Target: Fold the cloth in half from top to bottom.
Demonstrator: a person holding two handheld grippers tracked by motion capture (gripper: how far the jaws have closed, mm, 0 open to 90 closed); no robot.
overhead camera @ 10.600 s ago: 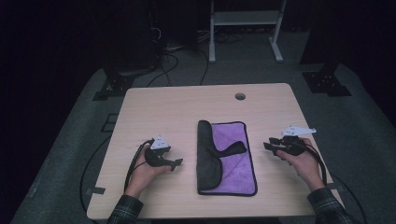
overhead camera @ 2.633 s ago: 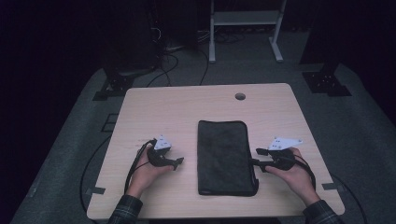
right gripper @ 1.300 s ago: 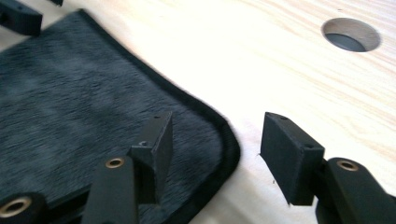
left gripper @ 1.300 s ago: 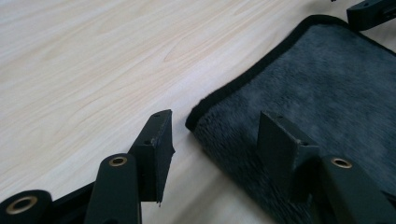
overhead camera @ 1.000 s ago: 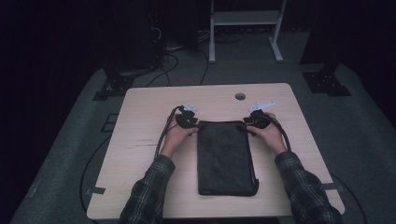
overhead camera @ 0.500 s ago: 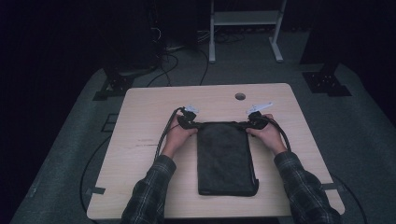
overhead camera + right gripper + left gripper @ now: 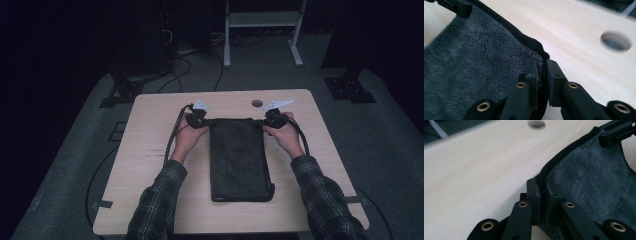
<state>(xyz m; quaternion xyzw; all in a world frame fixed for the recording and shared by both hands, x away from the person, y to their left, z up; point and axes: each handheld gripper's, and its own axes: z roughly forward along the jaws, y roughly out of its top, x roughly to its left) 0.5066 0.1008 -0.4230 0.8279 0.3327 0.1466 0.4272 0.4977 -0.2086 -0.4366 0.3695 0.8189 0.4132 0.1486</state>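
A dark grey fleecy cloth (image 7: 240, 160) lies folded lengthwise in the middle of the wooden table (image 7: 150, 150). My left gripper (image 7: 202, 121) pinches its far left corner. In the left gripper view the jaws (image 7: 542, 185) stand shut on the cloth's black hem (image 7: 594, 177). My right gripper (image 7: 267, 121) holds the far right corner. Its jaws (image 7: 542, 65) have just been closing, and the hem (image 7: 474, 57) is clamped between the pads. The far edge hangs slightly raised between the two grippers. Each gripper view shows the other gripper at the opposite corner.
A round cable hole (image 7: 257, 103) sits in the table just beyond the cloth's far edge. Bare wood lies to both sides of the cloth. Cables (image 7: 172, 140) trail from the grippers along the forearms. Dark floor and a white stand (image 7: 262, 30) lie beyond.
Earlier the cloth was folded shut over its purple side and both hands moved to the far corners. Since then both grippers have risen a little, taking the far edge with them.
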